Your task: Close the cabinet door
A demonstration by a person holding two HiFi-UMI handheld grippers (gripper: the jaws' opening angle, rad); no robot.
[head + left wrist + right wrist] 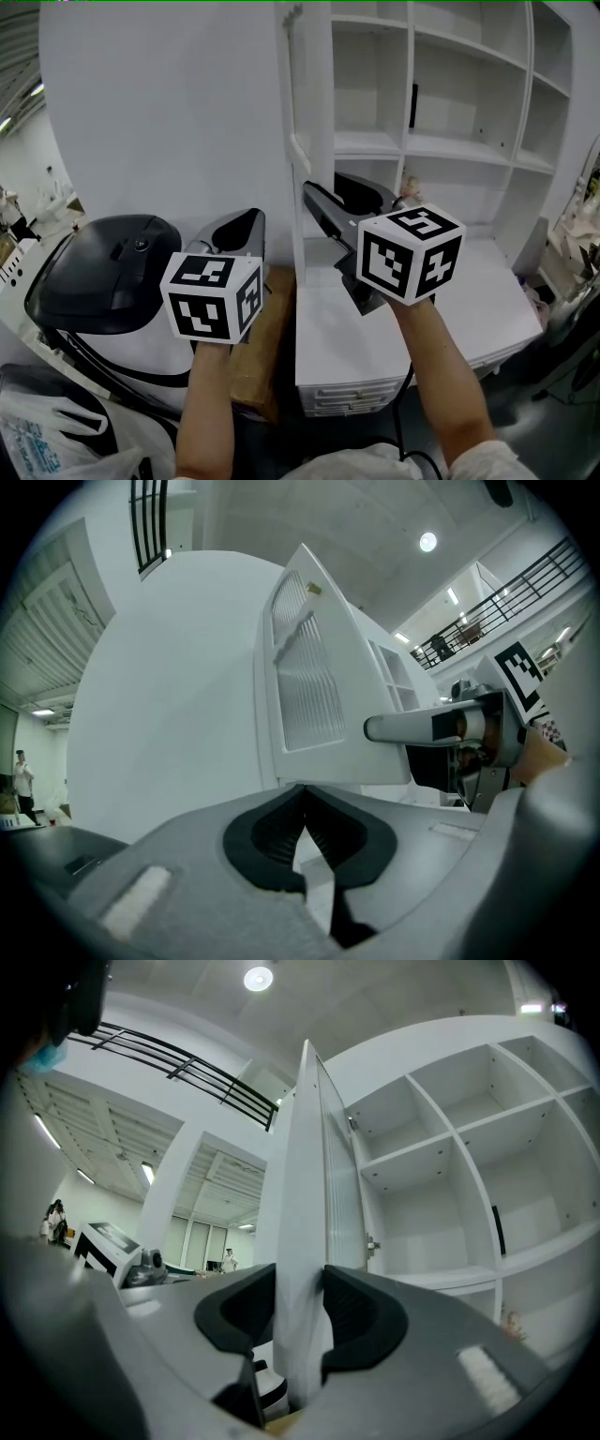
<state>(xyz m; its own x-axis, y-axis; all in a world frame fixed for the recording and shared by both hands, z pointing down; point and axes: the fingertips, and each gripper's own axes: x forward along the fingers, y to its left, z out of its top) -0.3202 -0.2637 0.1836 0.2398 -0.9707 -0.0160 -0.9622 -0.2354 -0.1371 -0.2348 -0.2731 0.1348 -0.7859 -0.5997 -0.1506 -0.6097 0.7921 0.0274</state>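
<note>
The white cabinet door stands open and shows nearly edge-on in the head view, in front of the empty white shelves. My right gripper reaches level to the door's free edge. In the right gripper view the door fills the gap between the two dark pads of my right gripper, which press on both of its faces. My left gripper hovers left of the door, apart from it. Its jaws meet at the tips with nothing between them, and it faces the door's ribbed panel.
A black domed machine sits at the lower left, with a cardboard box beside it. A white counter with drawers lies below the shelves. A plastic bag lies at the bottom left. A broad white wall panel rises left of the door.
</note>
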